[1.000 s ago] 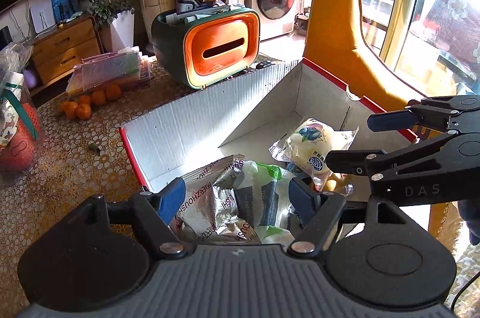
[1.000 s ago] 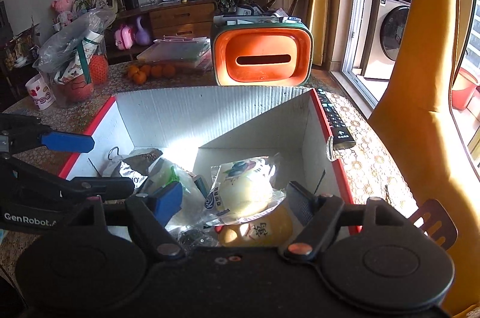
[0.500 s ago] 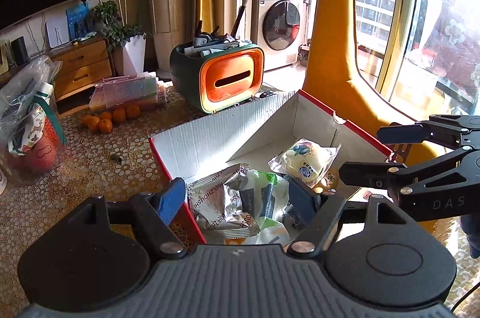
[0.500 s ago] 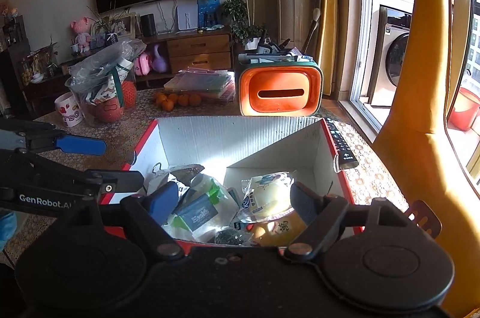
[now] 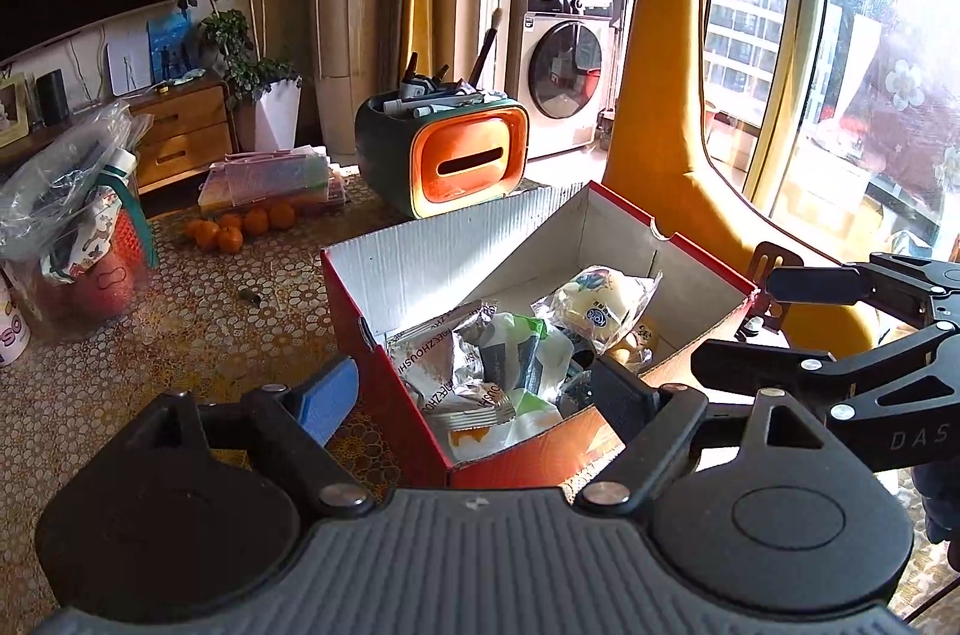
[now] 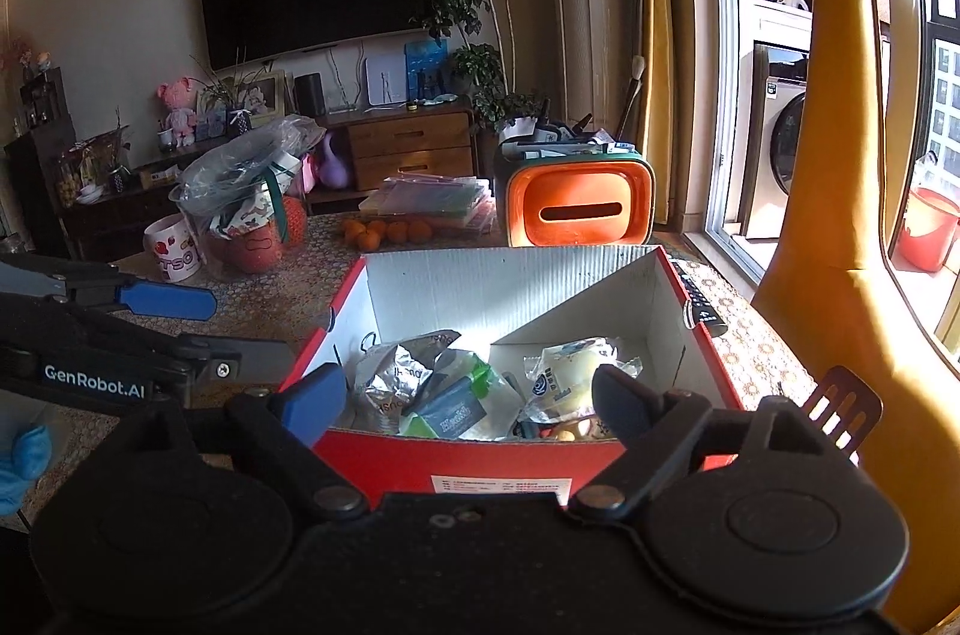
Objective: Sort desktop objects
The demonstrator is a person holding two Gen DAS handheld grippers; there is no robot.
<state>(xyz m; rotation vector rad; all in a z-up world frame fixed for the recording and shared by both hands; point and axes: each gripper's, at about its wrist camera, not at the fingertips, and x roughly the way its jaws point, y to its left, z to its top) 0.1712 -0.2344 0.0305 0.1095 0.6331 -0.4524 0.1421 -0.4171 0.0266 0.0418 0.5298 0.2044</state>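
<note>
Sitting on the patterned tabletop (image 5: 180, 335), the red cardboard box with a white corrugated inside (image 6: 516, 287) holds a silver foil snack packet (image 6: 393, 377), a green-and-white wrapped pack (image 6: 462, 407) and a clear-wrapped pale bun (image 6: 570, 371). The left gripper (image 5: 474, 386) hangs over the box's near corner, its jaws opening with nothing gripped, one blue pad outside the red wall and the other above the packets. The right gripper (image 6: 462, 395) hovers at the box's near wall, its jaws also opening and empty. Behind the box stands an orange-fronted green desk organiser (image 6: 576, 209) stuffed with pens. Small oranges (image 5: 240, 224) lie near a clear plastic case (image 5: 270, 176).
</note>
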